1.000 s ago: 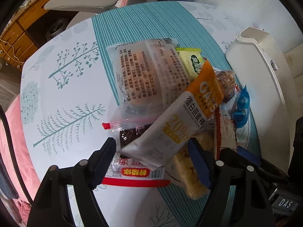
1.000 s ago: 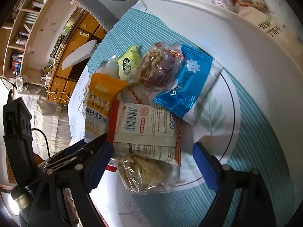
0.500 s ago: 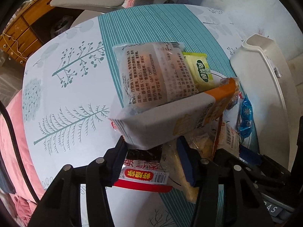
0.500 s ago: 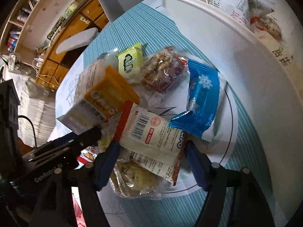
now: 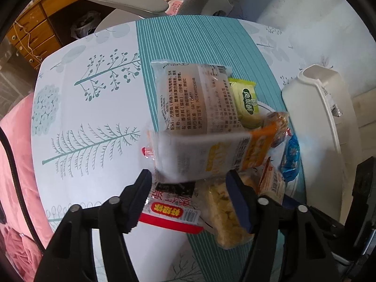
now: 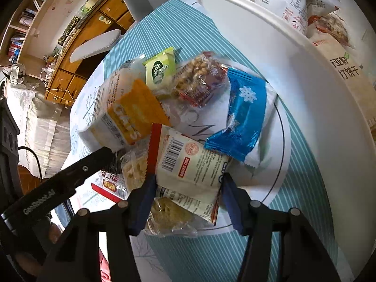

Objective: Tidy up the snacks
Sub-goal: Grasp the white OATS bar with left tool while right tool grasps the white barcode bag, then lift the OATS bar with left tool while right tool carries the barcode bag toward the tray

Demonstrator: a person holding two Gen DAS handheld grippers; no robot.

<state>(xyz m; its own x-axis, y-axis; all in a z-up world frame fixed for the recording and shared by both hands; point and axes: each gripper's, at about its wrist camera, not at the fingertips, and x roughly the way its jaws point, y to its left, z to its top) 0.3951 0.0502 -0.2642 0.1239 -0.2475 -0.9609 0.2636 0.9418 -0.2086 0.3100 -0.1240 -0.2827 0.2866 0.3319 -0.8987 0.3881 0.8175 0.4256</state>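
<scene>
Right wrist view: white bin with three packets; right tool closing around barcode packet, grip unclear.

A white tabletop printed with teal trees and a teal-striped band carries an orange-and-white oat packet, a lime-green sachet, a blue snowflake wrapper, a red-edged barcode packet and a white bin.

L gripper jaws just reopened; oats pack between, blurred.
</scene>
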